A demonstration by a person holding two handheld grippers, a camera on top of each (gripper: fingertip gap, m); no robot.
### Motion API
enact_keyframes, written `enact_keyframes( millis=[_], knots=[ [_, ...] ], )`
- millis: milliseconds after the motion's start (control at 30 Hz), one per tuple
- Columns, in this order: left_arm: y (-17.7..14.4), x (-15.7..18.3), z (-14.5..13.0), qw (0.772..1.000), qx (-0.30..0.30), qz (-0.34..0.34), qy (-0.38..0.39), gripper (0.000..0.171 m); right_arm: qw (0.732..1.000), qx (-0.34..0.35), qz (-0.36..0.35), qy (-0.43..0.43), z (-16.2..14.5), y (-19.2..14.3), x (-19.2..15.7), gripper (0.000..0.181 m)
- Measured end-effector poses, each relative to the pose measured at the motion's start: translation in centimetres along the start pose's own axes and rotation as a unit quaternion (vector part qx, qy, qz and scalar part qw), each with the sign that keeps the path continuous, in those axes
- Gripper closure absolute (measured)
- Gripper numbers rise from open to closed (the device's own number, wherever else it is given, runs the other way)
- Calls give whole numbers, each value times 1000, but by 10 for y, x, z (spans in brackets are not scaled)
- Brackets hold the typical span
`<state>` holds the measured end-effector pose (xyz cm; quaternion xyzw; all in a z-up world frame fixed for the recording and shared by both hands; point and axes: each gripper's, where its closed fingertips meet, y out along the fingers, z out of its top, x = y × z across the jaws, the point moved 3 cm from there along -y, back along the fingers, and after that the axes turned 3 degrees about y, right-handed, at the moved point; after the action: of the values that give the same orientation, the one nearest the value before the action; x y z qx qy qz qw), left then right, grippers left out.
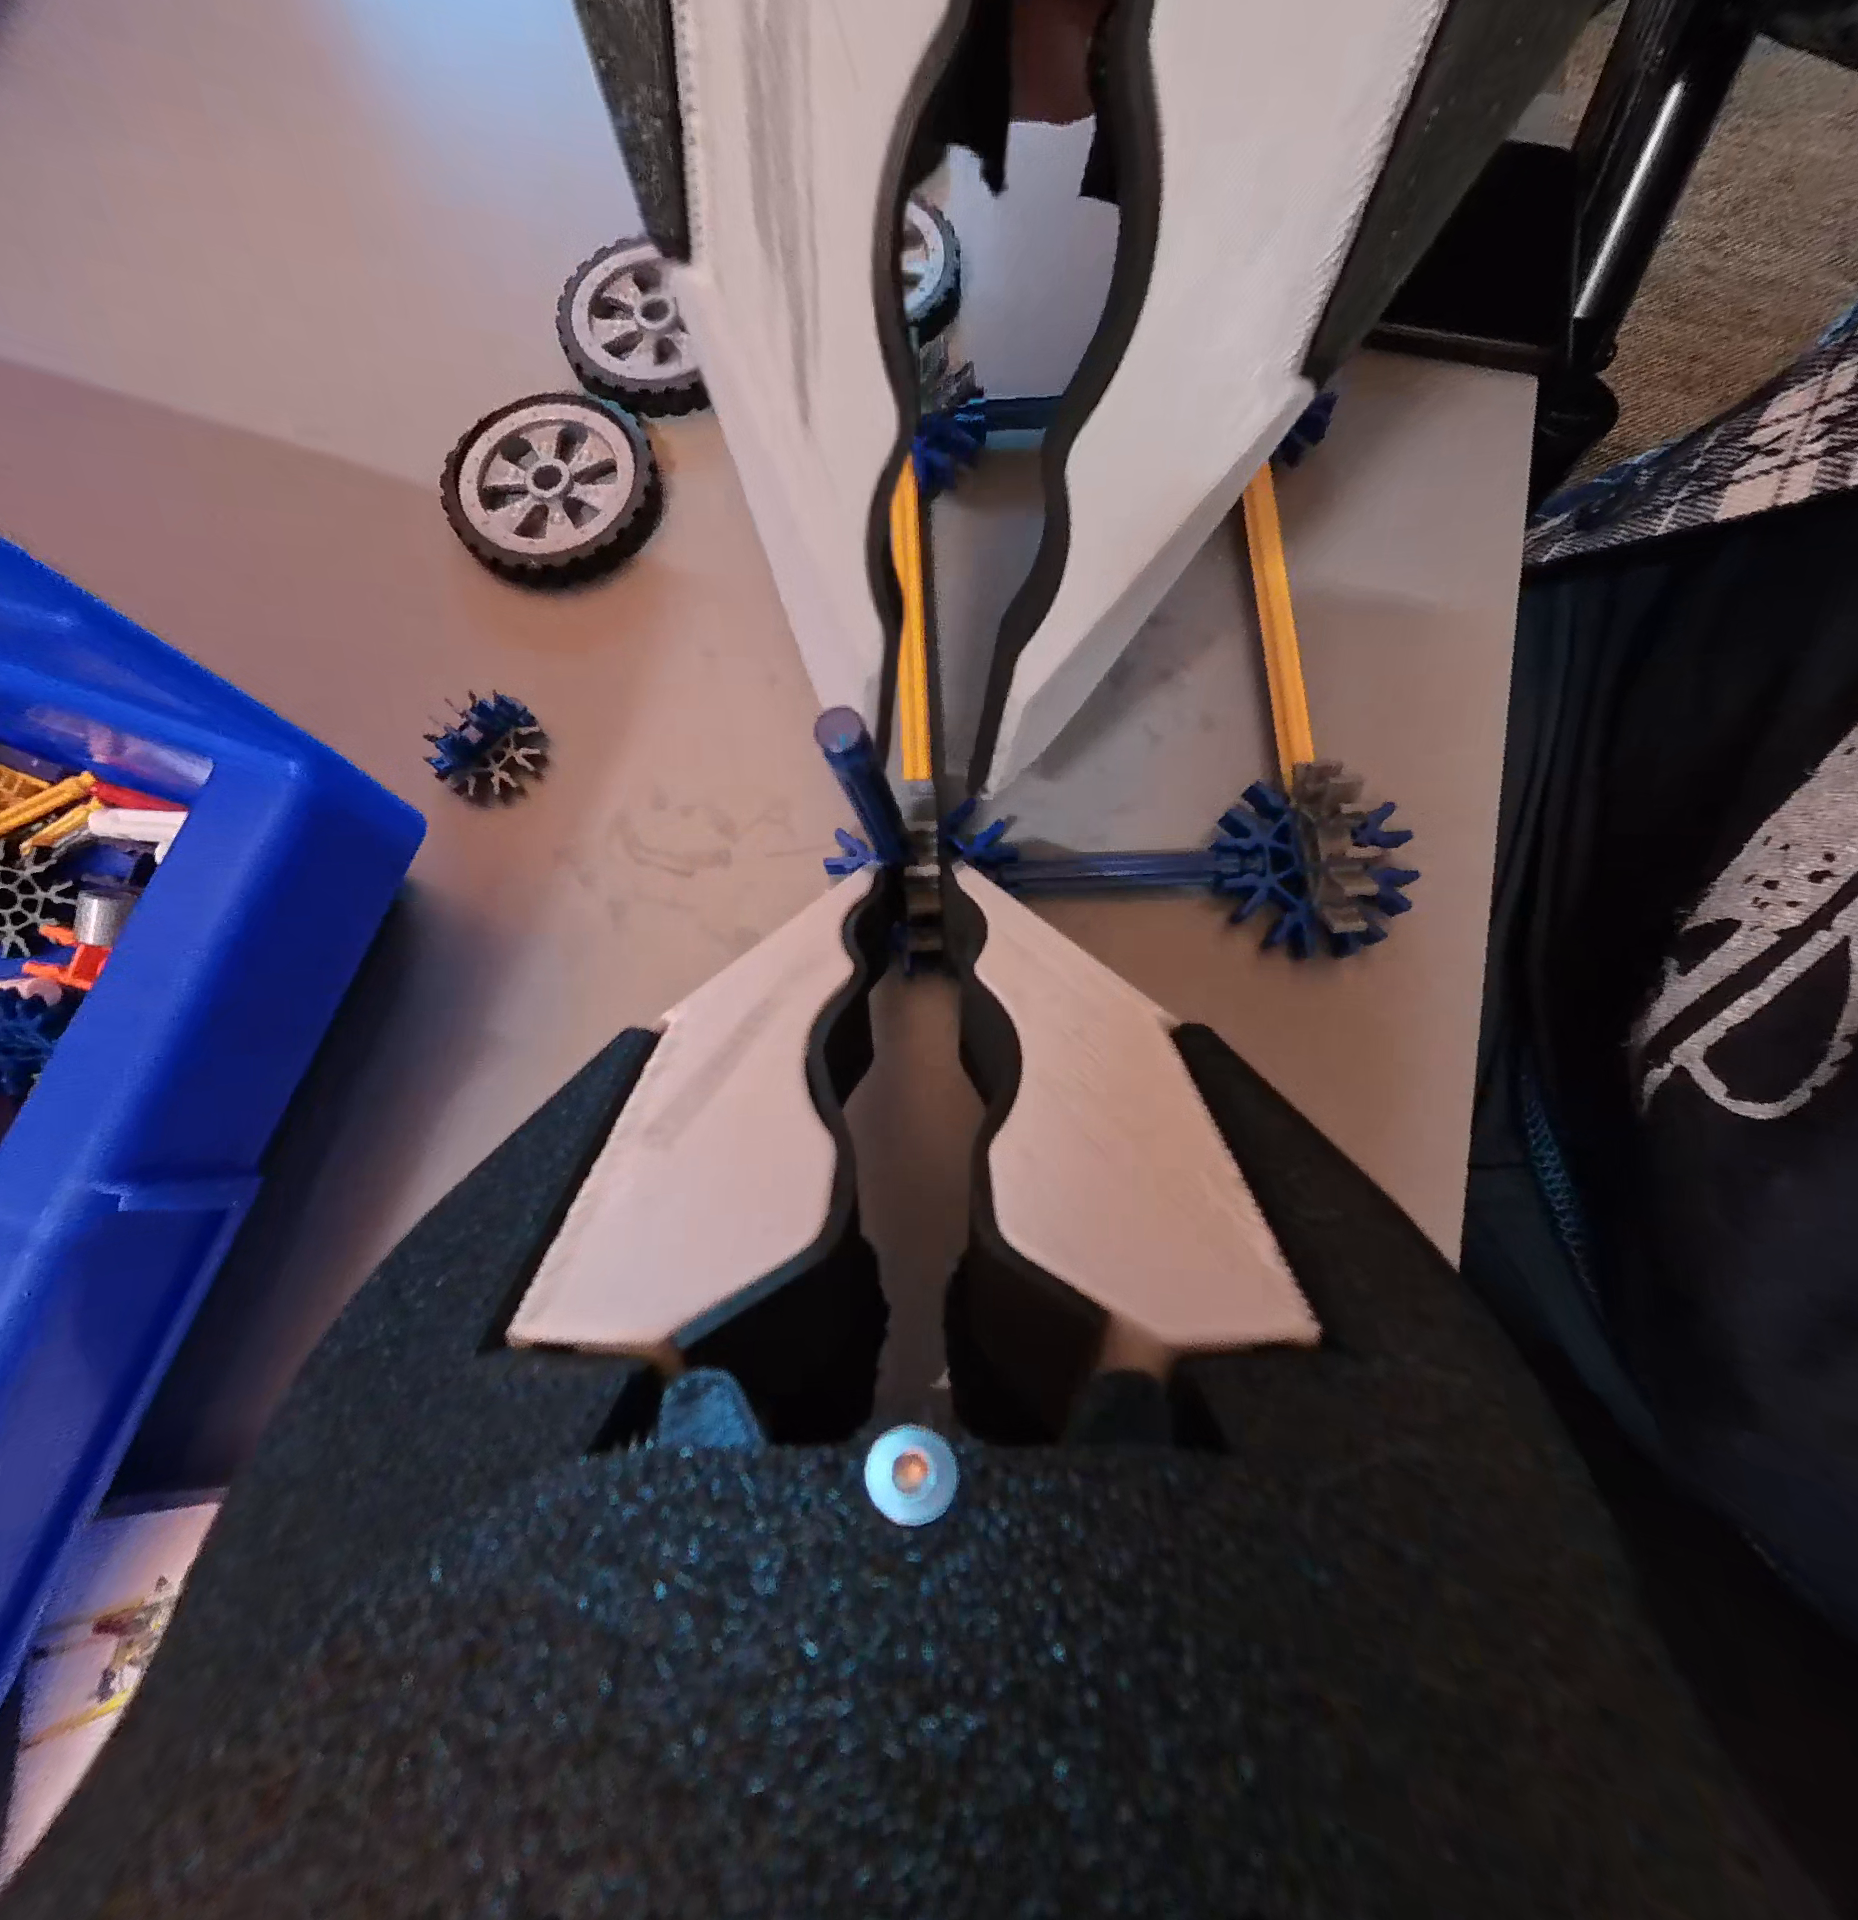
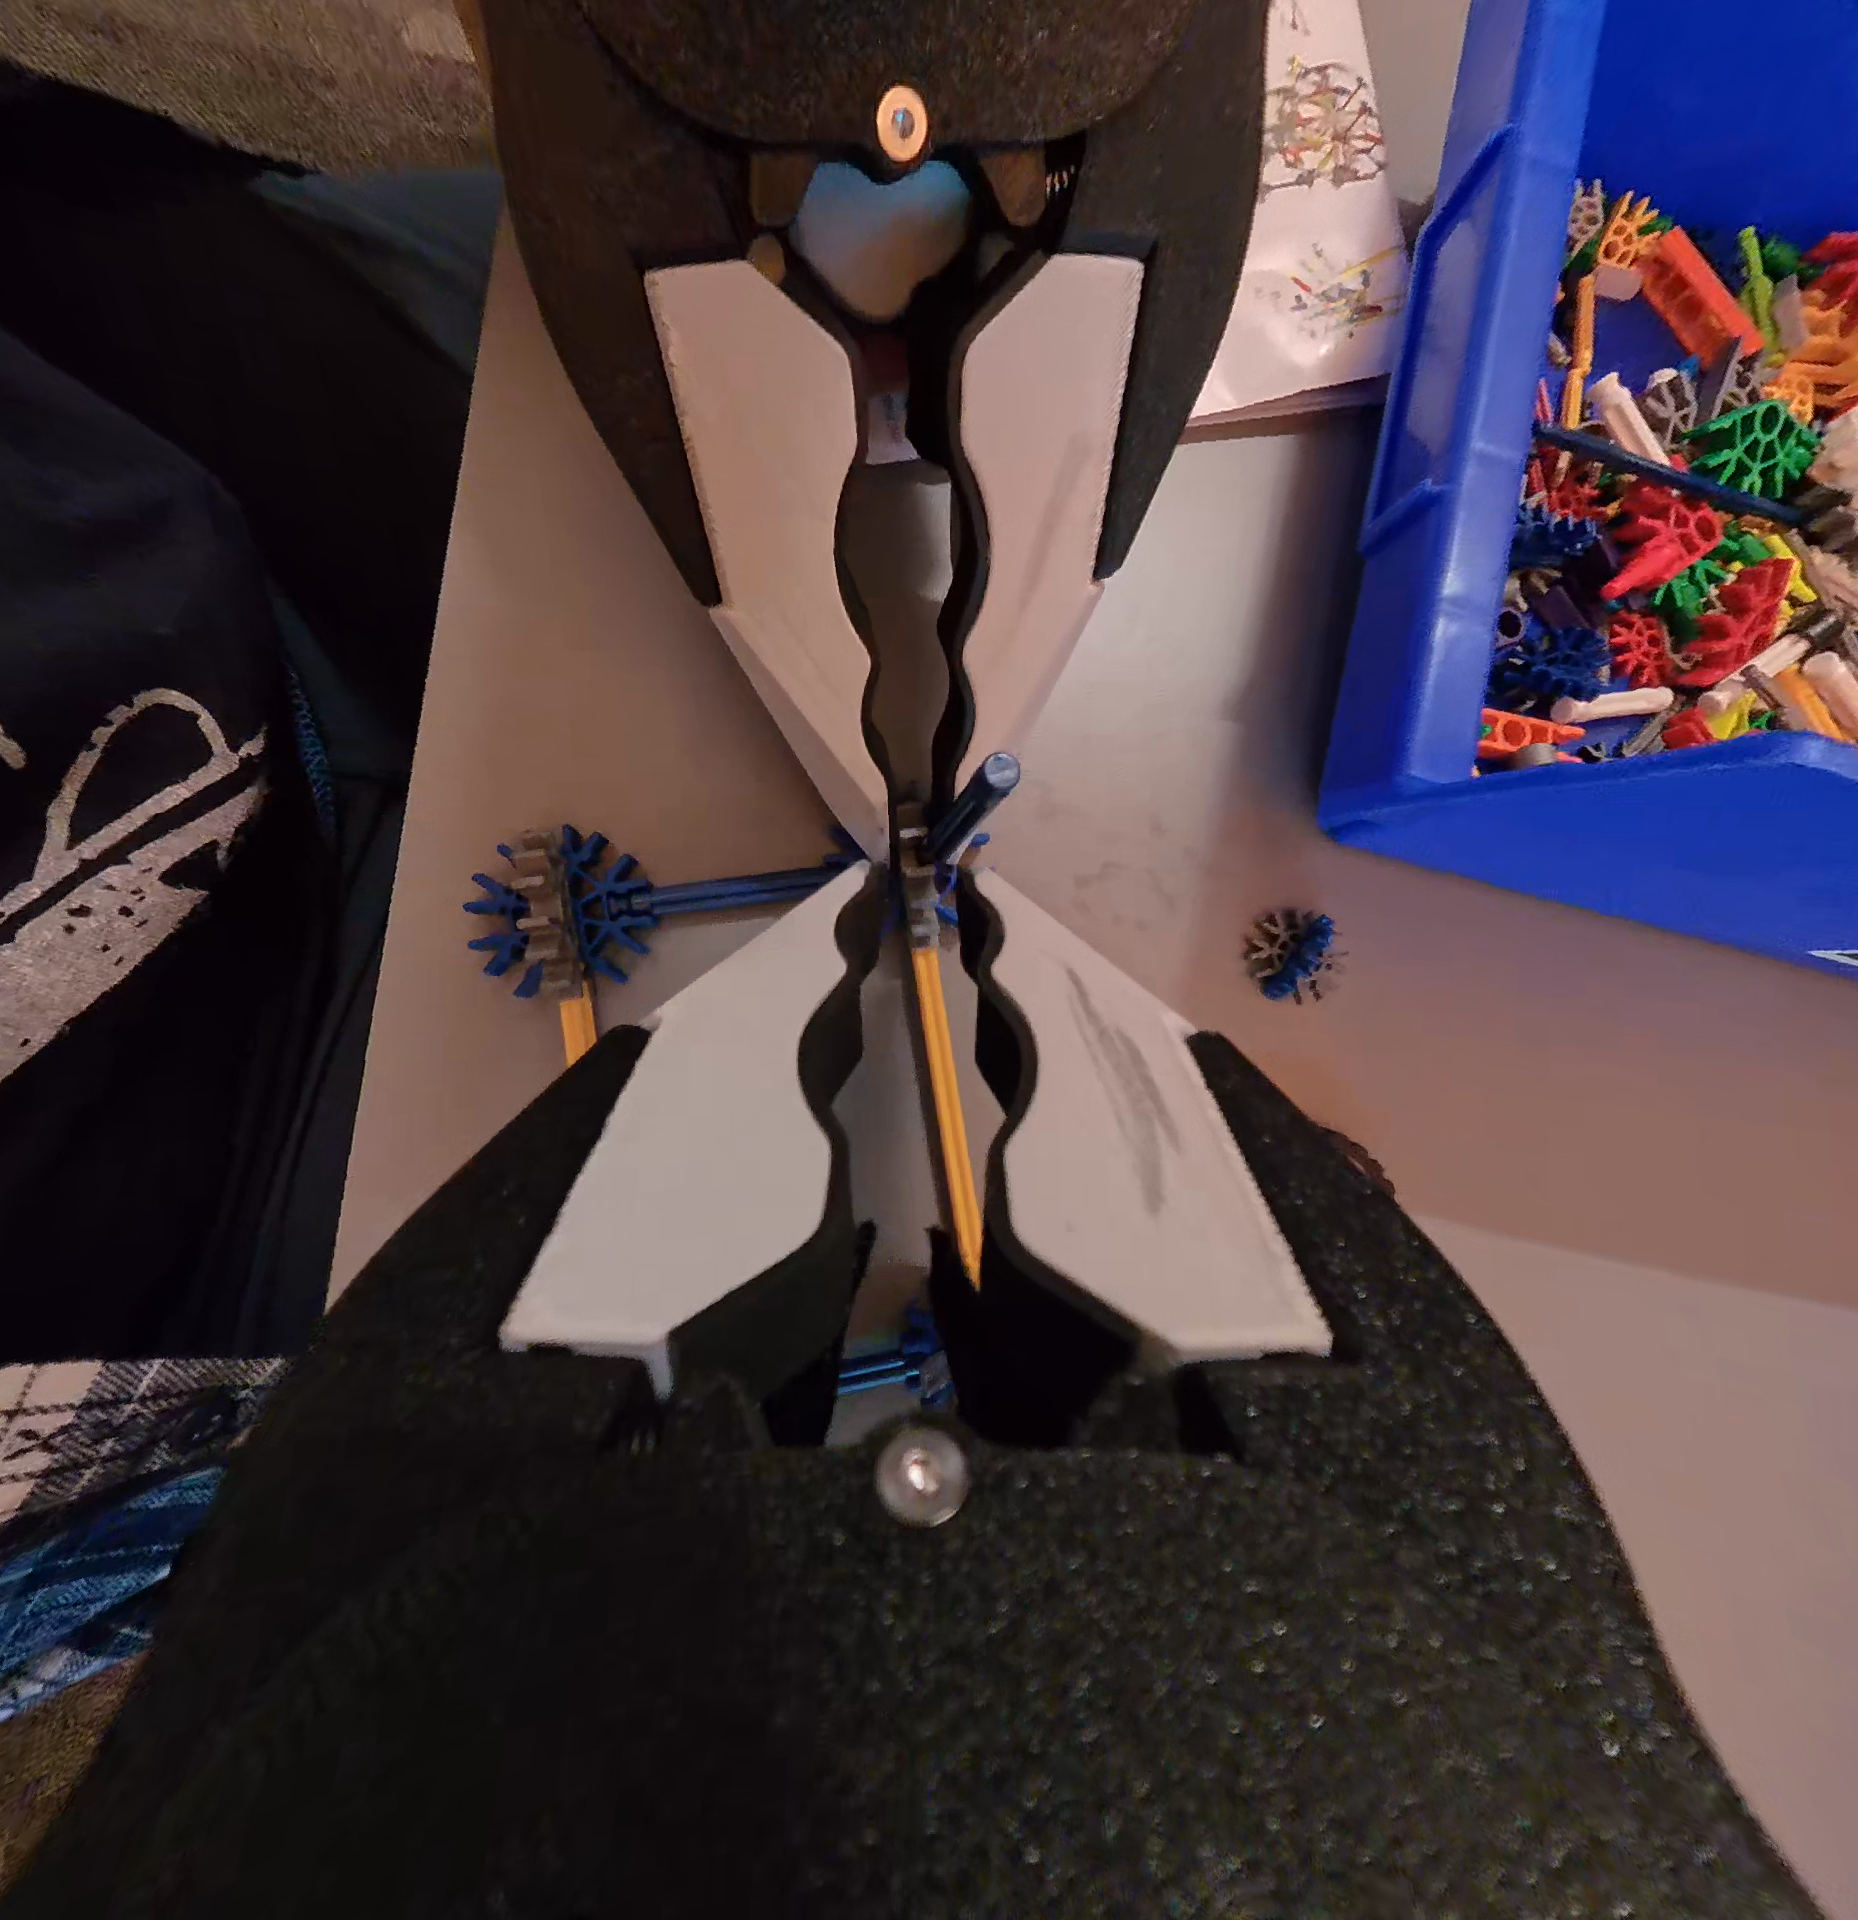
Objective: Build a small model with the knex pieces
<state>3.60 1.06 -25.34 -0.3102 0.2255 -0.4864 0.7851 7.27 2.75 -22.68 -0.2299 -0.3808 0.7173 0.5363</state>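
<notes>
A frame of yellow rods [image 1: 1280, 623] and blue rods [image 1: 1107, 862] joined by blue-and-grey connectors [image 1: 1309, 868] lies flat on a beige table [image 1: 644, 644]. My left gripper [image 1: 920, 904] is shut on the frame's near-left corner connector [image 1: 923, 883]. A short blue rod [image 1: 854, 774] sticks up from that connector. My right gripper [image 1: 930, 774] reaches in from the opposite side, tip to tip with the left. In the right wrist view my right gripper [image 2: 920, 883] is closed on the same corner connector [image 2: 920, 899], straddling a yellow rod [image 2: 946, 1122]. The left gripper [image 2: 909, 821] faces it.
A blue bin [image 1: 229, 987] of mixed coloured parts [image 2: 1683, 540] stands beside the frame. Grey wheels with black tyres [image 1: 549, 486] lie on the table, and a loose blue-and-grey connector [image 1: 486, 746] lies between them and the bin. A printed sheet [image 2: 1309, 260] lies by the bin. A person's dark clothing [image 1: 1683, 935] borders the table edge. My left and right fingertips are right by each other.
</notes>
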Motion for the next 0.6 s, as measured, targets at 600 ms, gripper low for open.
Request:
enact_keyframes(
  millis=[600],
  knots=[
    [1, 3, 3, 998, -35, 32, 50, 164, 999, -26, -22, -20, -4, 14, 0, 170]
  ],
)
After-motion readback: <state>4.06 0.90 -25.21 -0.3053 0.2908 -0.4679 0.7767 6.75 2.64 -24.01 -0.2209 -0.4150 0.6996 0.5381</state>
